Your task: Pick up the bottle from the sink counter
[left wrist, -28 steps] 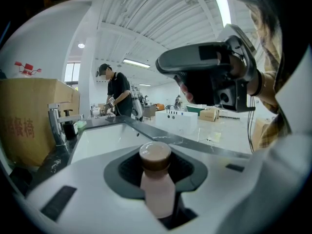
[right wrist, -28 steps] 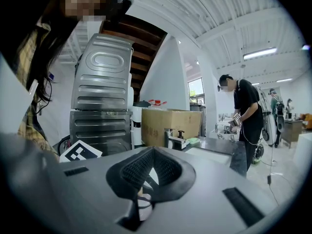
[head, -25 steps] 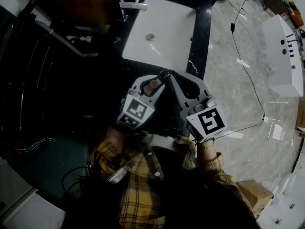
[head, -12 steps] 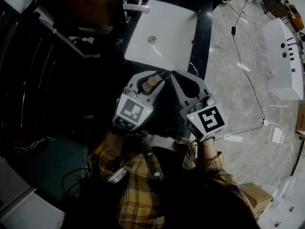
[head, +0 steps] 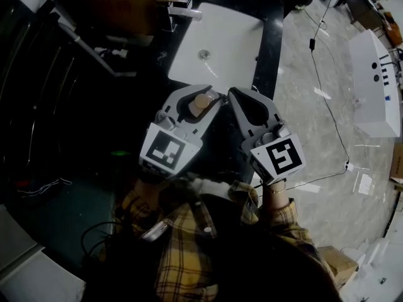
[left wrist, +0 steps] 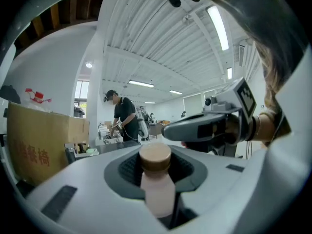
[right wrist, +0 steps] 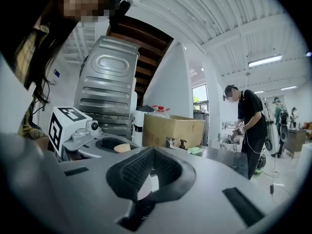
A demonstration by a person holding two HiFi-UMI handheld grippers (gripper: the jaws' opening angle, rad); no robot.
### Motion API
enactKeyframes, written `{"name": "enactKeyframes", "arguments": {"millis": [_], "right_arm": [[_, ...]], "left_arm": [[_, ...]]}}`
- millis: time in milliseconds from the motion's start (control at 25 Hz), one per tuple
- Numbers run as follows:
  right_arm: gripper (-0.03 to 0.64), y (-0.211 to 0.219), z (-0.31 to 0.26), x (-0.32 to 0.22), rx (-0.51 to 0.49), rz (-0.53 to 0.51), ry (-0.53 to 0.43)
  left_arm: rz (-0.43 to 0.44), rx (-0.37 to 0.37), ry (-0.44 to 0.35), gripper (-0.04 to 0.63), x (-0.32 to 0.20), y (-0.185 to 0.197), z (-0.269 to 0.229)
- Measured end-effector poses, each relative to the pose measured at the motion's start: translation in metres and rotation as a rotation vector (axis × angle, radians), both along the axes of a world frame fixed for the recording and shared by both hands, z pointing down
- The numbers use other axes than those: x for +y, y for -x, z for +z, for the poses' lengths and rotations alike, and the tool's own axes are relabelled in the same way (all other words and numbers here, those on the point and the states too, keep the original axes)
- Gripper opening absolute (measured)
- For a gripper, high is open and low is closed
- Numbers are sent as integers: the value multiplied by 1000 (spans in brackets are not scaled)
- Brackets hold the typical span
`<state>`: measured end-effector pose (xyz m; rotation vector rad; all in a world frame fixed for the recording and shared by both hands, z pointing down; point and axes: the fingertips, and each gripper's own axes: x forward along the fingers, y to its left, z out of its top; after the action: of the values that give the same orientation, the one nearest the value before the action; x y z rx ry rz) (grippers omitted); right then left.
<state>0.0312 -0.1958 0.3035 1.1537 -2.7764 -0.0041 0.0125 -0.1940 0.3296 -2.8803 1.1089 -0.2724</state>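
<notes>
your left gripper fingers clamped on bottle, on pale body below tan cap; bottle upright, held over front of bench near sink, seemingly off surface; small plastic bottle, judge it light, fairly stiff, smooth sides likely slippery; body grip looks sound, keep it upright, don't squeeze harder; your right gripper fingers closed together, nothing between

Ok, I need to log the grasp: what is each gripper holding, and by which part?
The left gripper holds the tan-capped bottle by its pale body, below the cap. The right gripper is shut and empty.
</notes>
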Motion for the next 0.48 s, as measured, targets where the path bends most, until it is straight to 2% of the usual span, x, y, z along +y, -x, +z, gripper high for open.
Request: {"name": "enactKeyframes", "arguments": {"millis": [480], "right_arm": [[15,24,-24,4,-27,-52,-45]], "left_arm": [[-87,63,-27,117,11,39,-50]]}}
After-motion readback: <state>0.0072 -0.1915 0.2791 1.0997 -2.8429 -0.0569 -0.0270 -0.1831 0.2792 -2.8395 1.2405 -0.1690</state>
